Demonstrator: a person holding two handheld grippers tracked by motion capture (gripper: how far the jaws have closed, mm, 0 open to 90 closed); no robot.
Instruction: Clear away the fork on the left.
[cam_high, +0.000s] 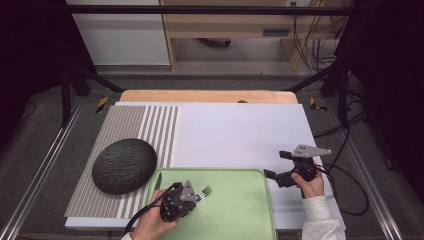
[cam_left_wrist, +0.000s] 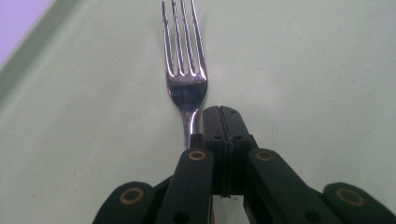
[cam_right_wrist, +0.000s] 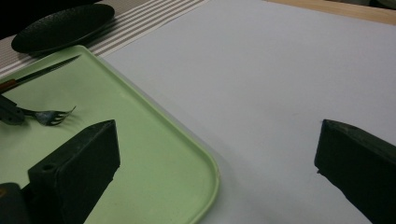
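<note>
White sheeting (cam_high: 235, 130) covers a wooden table, with a striped placemat (cam_high: 127, 130) at the left and a pale green tray (cam_high: 235, 210) at the near edge.

On that tray, the left gripper (cam_left_wrist: 220, 114) has its two black jaws pressed together. From the left gripper view the silver fork (cam_left_wrist: 184, 70) runs alongside the closed jaws, its neck passing just to the left of them and its four tines pointing away across the tray; I cannot tell whether the handle is caught lower down between the jaws. From the high view the left gripper (cam_high: 197, 195) sits at the tray's left part, held by a hand (cam_high: 150, 225) coming in from the near edge, and the fork's tines (cam_high: 205, 191) stick out just beyond it, toward the tray's middle.

Just beside the gripper, a knife (cam_high: 158, 181) lies at the tray's left rim, dark blade pointing away from the person. Left of the tray, a dark, rough-textured oval plate (cam_high: 124, 165) rests on the striped placemat.

Well apart on the right, the right gripper (cam_high: 272, 170) hangs above the white sheet just beyond the tray's right rim, gripped by a hand in a white sleeve (cam_high: 320, 220). Its jaws stand wide apart with nothing between them, pointing toward the tray.
</note>
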